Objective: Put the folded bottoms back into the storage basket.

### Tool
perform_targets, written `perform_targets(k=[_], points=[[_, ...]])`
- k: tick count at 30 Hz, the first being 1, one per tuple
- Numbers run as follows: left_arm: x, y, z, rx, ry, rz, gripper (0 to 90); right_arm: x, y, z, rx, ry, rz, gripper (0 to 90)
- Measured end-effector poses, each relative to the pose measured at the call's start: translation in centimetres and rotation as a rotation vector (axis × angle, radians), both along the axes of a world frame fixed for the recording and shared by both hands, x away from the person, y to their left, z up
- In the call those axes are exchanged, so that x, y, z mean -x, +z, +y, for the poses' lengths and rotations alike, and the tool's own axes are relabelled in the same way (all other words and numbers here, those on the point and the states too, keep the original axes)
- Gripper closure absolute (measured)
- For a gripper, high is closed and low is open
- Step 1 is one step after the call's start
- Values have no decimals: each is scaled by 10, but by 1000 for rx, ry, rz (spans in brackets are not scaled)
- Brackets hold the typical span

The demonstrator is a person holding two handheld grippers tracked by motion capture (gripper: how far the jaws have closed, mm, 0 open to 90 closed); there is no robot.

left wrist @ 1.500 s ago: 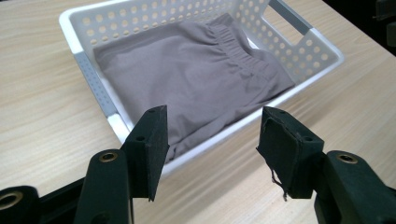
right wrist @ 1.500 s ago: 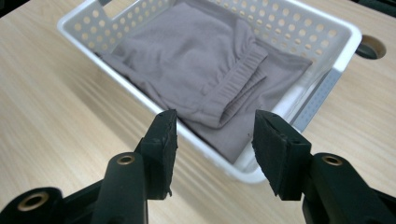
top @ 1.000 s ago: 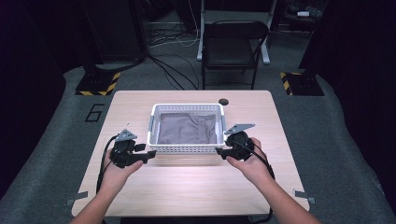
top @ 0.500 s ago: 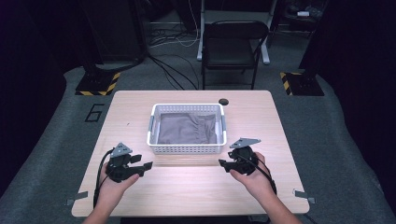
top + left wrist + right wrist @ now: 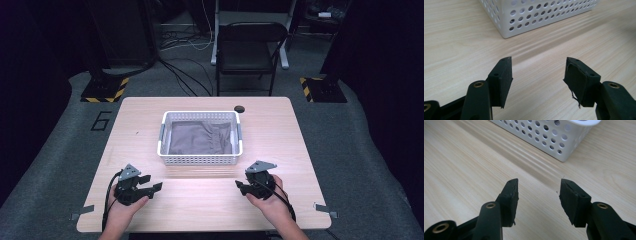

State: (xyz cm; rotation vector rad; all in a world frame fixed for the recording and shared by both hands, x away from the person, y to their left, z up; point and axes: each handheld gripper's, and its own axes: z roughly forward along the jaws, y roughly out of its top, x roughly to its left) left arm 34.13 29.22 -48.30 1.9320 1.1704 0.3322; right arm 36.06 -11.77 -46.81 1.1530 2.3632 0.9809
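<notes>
A white perforated basket (image 5: 200, 160) stands mid-table with a grey cloth (image 5: 200, 137) lying inside it. My left gripper (image 5: 156, 187) rests low over the wooden table (image 5: 200, 205) near the front left, jaws apart and pointing right, nothing between them. In the left gripper view its gripper (image 5: 537, 72) faces the basket's corner (image 5: 536, 15) across bare wood. My right gripper (image 5: 239, 186) sits at the front right, pointing left, also open and empty. The right gripper view puts its gripper (image 5: 538, 191) short of the basket's other corner (image 5: 544, 137).
A small black disc (image 5: 239, 108) lies behind the basket near the far edge. Beyond the table stands a black folding chair (image 5: 250, 50), with cables on the floor. Bare wood stretches between the two grippers.
Both hands have drawn back from the basket's front corners toward the near table edge and dropped lower. The basket and cloth have stayed put.
</notes>
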Motion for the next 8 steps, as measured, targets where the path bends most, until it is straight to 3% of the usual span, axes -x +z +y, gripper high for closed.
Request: perform_targets(k=[3, 8], points=[[-2, -6, 1, 0, 4, 2, 384, 0, -9, -1, -5, -3, -7, 491], [-6, -14, 3, -11, 6, 21, 353, -4, -19, -7, -45, -17, 36, 486]])
